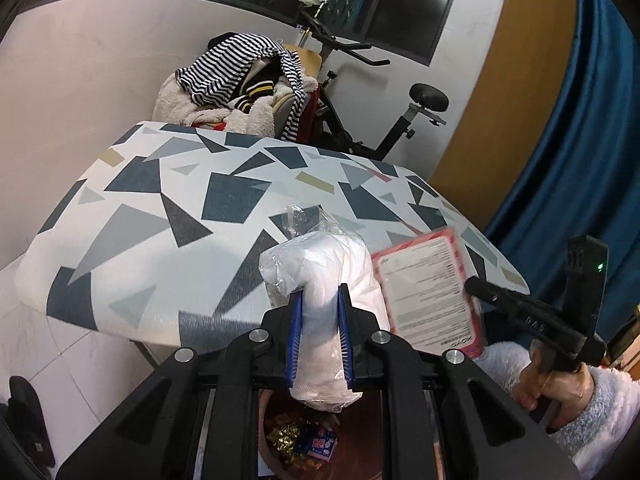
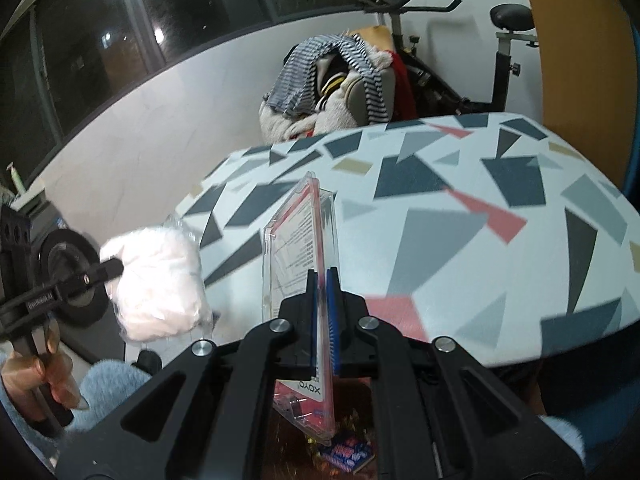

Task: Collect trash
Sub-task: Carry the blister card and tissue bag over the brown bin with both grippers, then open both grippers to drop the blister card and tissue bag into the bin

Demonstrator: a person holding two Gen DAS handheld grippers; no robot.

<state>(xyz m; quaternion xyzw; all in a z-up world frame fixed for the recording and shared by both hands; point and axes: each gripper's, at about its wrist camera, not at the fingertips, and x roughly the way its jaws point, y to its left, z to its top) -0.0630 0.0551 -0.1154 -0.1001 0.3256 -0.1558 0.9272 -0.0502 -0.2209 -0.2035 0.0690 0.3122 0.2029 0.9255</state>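
Trash: left tool (image 1: 320, 300) pinches upright plastic-wrapped white wad (image 1: 324, 272); right tool (image 2: 322, 280) pinches clear package (image 2: 300, 240) edge-on, upright.

the table (image 1: 168, 216) stands before the wall, its top bare. behind its far edge sits a clothes pile (image 1: 240, 88), with an exercise bike (image 1: 360, 92) to the right of the pile. the left gripper (image 1: 320, 312) holds a bag (image 1: 320, 276) above the table's near edge; just right of it the right gripper (image 2: 322, 284) holds a pack (image 2: 300, 248) upright. a bin (image 1: 304, 440) of wrappers lies below both.
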